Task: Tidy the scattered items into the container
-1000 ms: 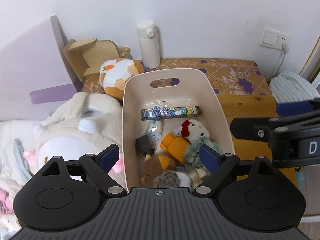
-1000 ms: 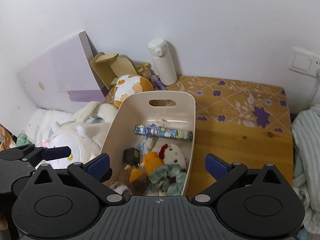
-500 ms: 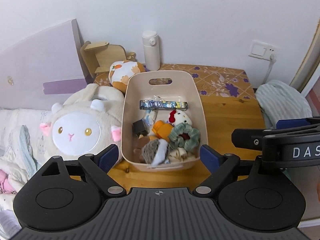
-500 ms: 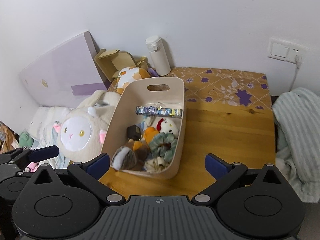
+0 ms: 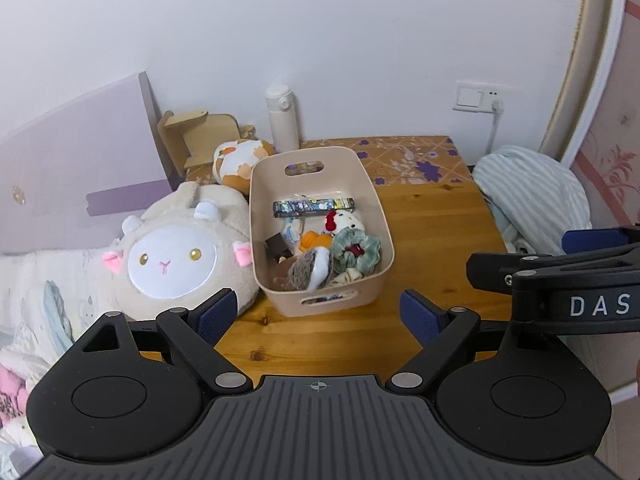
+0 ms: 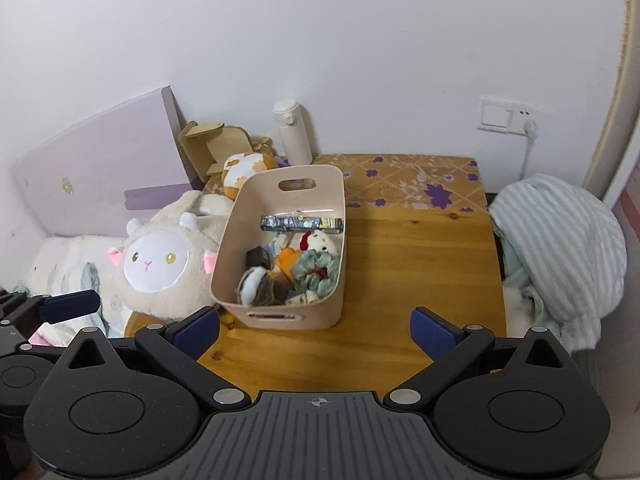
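Both grippers over the table, nothing held

We see the left gripper (image 5: 318, 318) and right gripper (image 6: 316, 330) with fingers spread wide, empty, while the beige bin (image 5: 380, 216) sits on the wooden table (image 5: 432, 240), small toys and a scrunchie (image 5: 356, 248) inside.

Wooden table (image 5: 432, 248) against a white wall, mid-frame in both views.

On it stand a beige container (image 5: 380, 216) left of centre, a white bottle (image 5: 283, 118) upright at the back edge, a light wooden stand (image 5: 200, 136) and a small orange-and-white plush (image 5: 240, 158) at upper left. A purple-flowered mat (image 5: 408, 156) covers the far strip. A cream sheep plush (image 5: 176, 256) leans over the left edge; striped fabric (image 5: 532, 192) lies beside the right edge.
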